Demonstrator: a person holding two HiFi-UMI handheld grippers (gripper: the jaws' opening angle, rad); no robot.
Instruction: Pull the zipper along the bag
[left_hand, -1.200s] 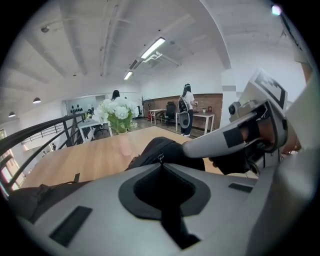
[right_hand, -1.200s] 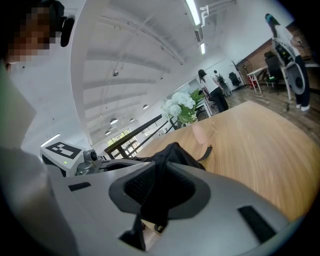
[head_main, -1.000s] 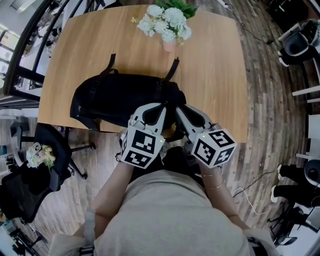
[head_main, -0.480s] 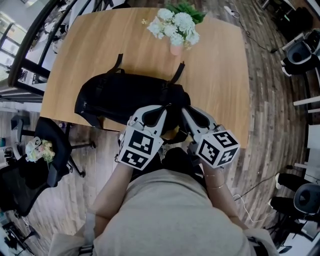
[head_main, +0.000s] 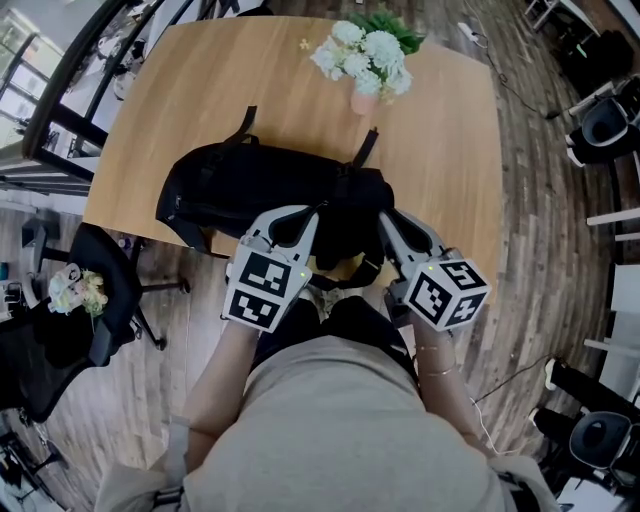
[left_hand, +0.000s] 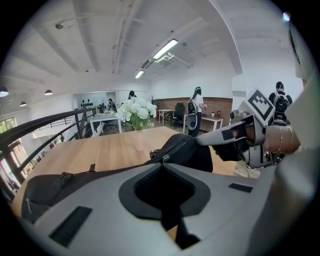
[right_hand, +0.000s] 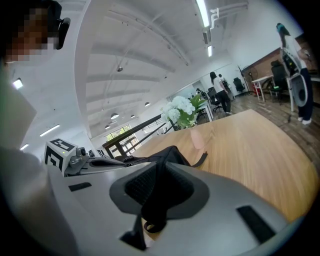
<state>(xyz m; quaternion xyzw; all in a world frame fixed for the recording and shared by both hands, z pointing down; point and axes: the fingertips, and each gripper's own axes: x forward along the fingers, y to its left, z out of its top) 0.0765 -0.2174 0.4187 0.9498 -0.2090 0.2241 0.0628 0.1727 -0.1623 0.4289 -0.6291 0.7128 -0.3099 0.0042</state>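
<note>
Grippers meeting at bench's near edge. Left gripper (head_main: 318, 209) clamping closed on metal zipper pull (left_hand: 163, 158). Right gripper (right_hand: 160, 164), just beside, pinching black fabric at bag's right end, strap loop (right_hand: 150, 227) dangling beneath. Black bag (head_main: 265, 190) lying lengthwise along bench (head_main: 180, 100) near edge. Pink vase of white flowers (head_main: 367, 98) standing beyond bag.

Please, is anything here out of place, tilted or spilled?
Nothing is spilled or damaged. The bag lies right at the table's near edge, and a strap loop hangs loose from its near side. The vase stands upright.
</note>
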